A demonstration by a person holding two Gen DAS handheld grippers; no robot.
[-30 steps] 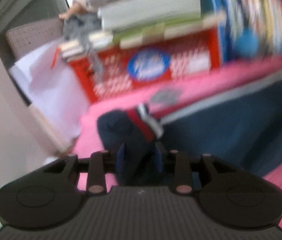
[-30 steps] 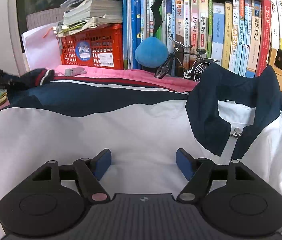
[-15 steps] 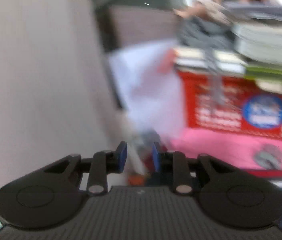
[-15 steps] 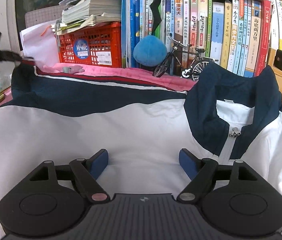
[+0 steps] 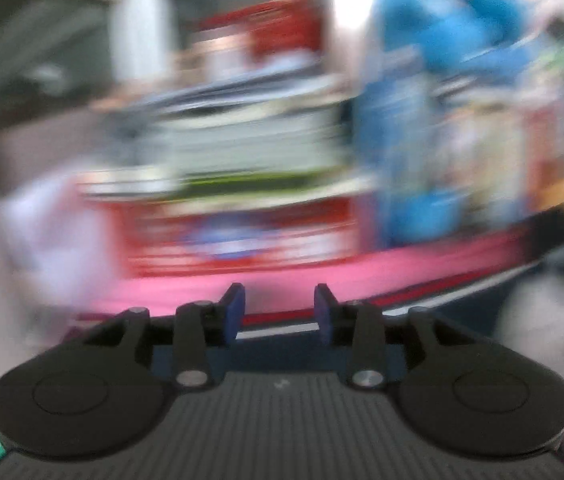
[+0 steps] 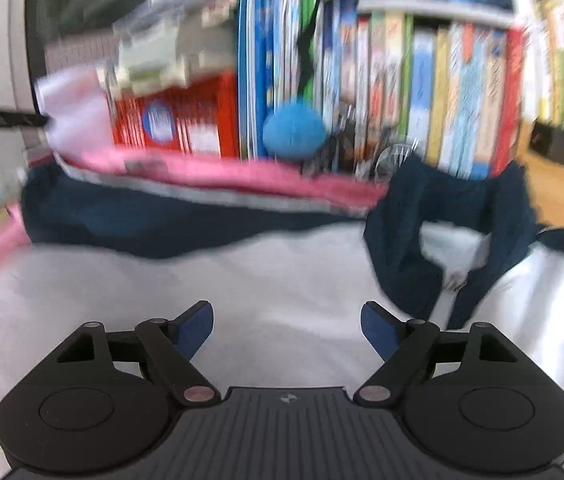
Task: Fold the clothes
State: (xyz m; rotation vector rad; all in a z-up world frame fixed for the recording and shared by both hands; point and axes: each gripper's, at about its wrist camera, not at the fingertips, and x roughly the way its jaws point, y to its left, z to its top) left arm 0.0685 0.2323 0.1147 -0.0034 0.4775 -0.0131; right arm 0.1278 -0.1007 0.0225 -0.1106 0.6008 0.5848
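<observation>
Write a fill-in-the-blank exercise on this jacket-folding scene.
1. The white and navy jacket lies on a ____ cloth.
2. Between the open right gripper's blue pads lies only ____ fabric.
3. The blue plush ball sits right of the ____ plastic crate.

Missing words: pink; white; red

1. Nothing can be read in either view; motion blur smears all print.
2. The red crate [image 6: 185, 120] bears a round blue sticker [image 6: 158, 118] and a white label, their wording illegible.
3. The book spines [image 6: 434, 92] on the shelf carry printed characters, too blurred to make out.
4. A small emblem [image 6: 288, 399] on the right gripper's body is no readable text.
</observation>
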